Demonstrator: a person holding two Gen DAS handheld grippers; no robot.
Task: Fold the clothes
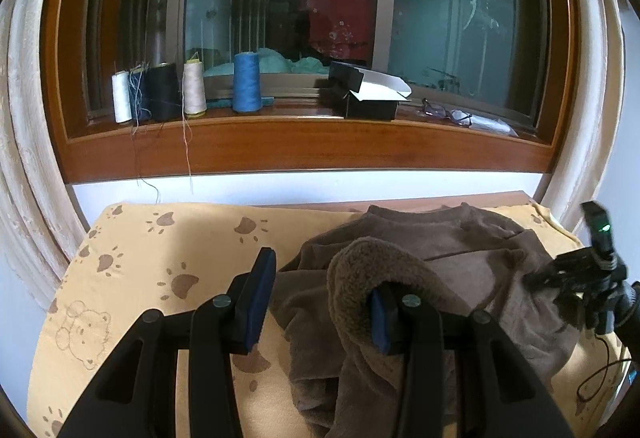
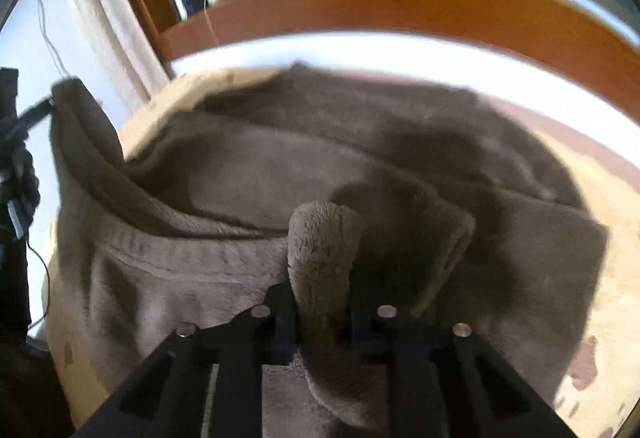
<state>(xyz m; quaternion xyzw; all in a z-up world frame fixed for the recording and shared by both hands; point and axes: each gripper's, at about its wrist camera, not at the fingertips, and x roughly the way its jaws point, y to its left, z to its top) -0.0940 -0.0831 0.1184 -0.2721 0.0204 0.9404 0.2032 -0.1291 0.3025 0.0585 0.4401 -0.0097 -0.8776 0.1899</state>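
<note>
A brown fleece garment [image 1: 440, 246] lies rumpled on a yellow paw-print cloth [image 1: 160, 250]. My left gripper [image 1: 320, 278] stands open. A fuzzy fold of the garment hangs over its right finger [image 1: 384, 322], while its left finger [image 1: 260, 294] is bare above the cloth. In the right wrist view my right gripper [image 2: 320, 302] is shut on a thick upright fold of the garment [image 2: 280, 166], near its ribbed hem. The black housing of the right gripper [image 1: 600, 266] shows at the garment's right side. At the left of that view the garment rises toward the left gripper's dark body [image 2: 16, 158].
Behind the table a wooden window sill [image 1: 304, 142] holds several thread spools [image 1: 246, 82], a black box [image 1: 368, 98] and a pair of glasses [image 1: 448, 114]. Pale curtains [image 1: 28, 166] hang at both sides. A thin black cable [image 1: 600, 378] trails at the right.
</note>
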